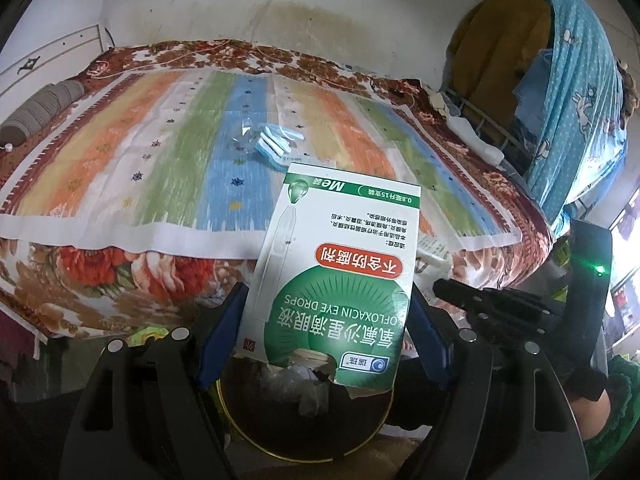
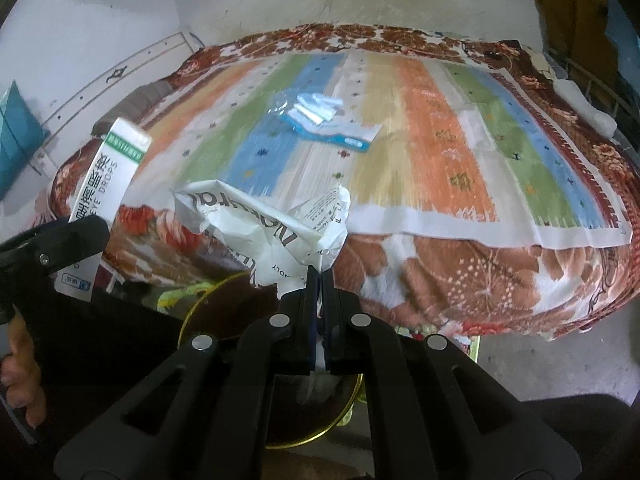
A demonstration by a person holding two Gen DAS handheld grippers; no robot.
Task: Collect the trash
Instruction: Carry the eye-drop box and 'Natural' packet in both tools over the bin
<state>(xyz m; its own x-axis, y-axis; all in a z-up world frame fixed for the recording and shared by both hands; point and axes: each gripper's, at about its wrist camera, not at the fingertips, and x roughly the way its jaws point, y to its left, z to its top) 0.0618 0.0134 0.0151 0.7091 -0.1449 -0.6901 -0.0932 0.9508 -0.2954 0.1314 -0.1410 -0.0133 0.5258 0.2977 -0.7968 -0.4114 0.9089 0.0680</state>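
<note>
A bed [image 2: 460,168] under a striped, multicoloured cloth over a floral brown blanket fills a room with stained white walls. The left hand-held gripper [image 1: 326,328] is closed about halfway on a green-and-white cardboard eye-drops box [image 1: 332,264], its blue pads pressing the box's 2 long sides, directly above a round dark bin with a brass-coloured rim [image 1: 304,412]. The box looks light and stiff but crushable, with a torn bottom flap, so the flat sides are the sensible hold. The right hand-held gripper [image 2: 319,280] is nearly shut, pinching an edge of a crumpled white plastic bag with grey lettering [image 2: 264,224] over the same bin; the bag seems soft, slippery and feather-light, best taken by a bunched fold. Farther out on the bed lie blue-and-white wrappers [image 2: 324,124], not yet gathered.
</note>
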